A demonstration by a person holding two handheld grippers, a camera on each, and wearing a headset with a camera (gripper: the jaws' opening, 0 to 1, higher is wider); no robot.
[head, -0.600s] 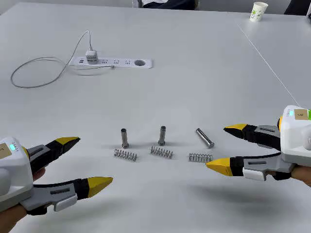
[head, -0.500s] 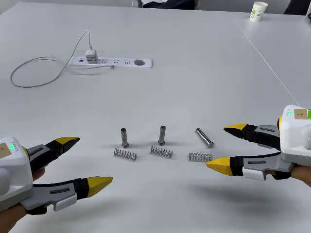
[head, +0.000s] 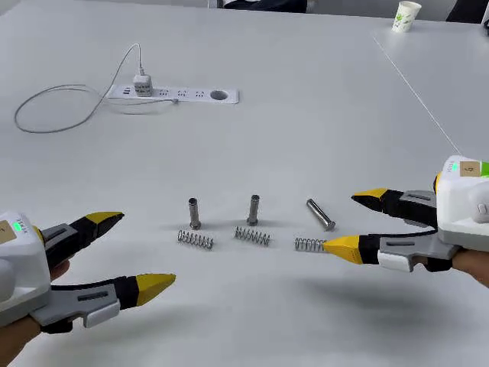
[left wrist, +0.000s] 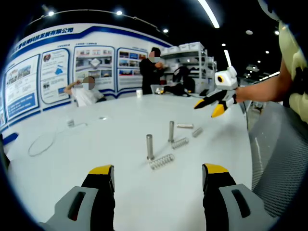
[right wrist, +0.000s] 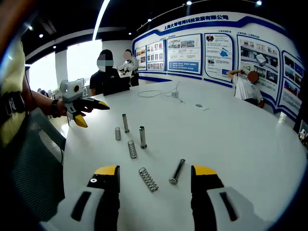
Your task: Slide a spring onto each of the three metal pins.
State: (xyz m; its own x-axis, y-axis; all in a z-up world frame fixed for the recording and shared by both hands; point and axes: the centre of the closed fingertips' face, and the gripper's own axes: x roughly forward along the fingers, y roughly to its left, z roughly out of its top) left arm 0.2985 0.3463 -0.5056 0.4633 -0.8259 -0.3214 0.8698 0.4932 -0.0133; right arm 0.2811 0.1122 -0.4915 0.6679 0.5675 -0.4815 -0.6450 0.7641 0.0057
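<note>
The right gripper (head: 342,222) has eased in toward the row of parts. Its lower yellow tip stood off a moment ago and now sits at the outer end of the right spring (head: 309,244), to the right of the middle pin (head: 253,209) and a little nearer the person. Its jaws stand apart and hold nothing. I judge this to be the approach for a first pick-up, with no grasp made yet. The left gripper (head: 147,248) hangs spread and empty, well to the left of the middle pin and nearer the person, much where it was.

There are three pins. The middle pin and the left pin (head: 194,213) stand upright, and the lying pin (head: 320,215) rests on its side to the right of the middle pin. There are three springs: the right spring, the middle spring (head: 252,235) just in front of the middle pin, and the left spring (head: 195,239) further left. All lie flat on the worktop (head: 306,115). No spring is on a pin, so all three remain to be done.
</note>
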